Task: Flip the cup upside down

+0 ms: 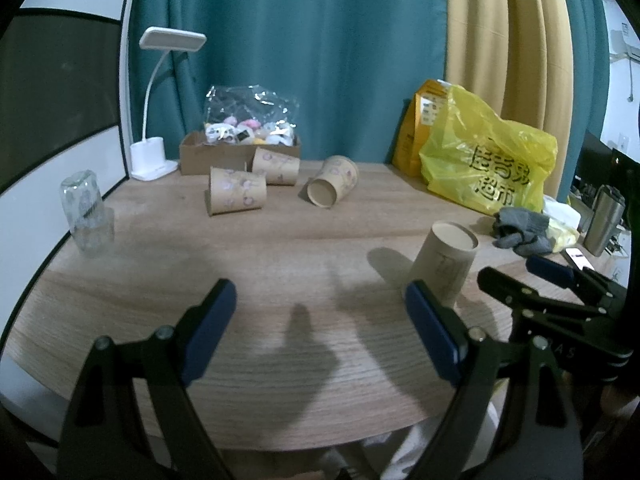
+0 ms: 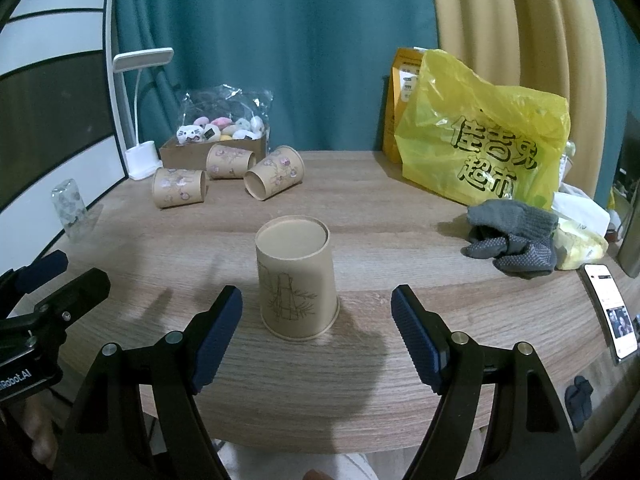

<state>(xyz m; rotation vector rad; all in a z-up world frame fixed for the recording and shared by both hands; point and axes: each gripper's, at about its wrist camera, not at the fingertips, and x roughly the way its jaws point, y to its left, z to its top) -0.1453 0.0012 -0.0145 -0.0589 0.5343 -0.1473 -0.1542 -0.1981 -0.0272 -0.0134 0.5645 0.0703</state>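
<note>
Black tongs [image 2: 316,332], seemingly ribbed blue pads [image 2: 416,340]

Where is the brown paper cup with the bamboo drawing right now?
The brown paper cup with the bamboo drawing stands rim-down on the wooden table, centred just ahead of the open right gripper, with the grey gloves off to its right.

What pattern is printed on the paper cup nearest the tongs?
A dark line drawing of bamboo on plain tan paper cup, standing upside down; clearest in the right wrist view.

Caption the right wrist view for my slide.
Open right tongs frame an upside-down paper cup on the wooden table.
</note>
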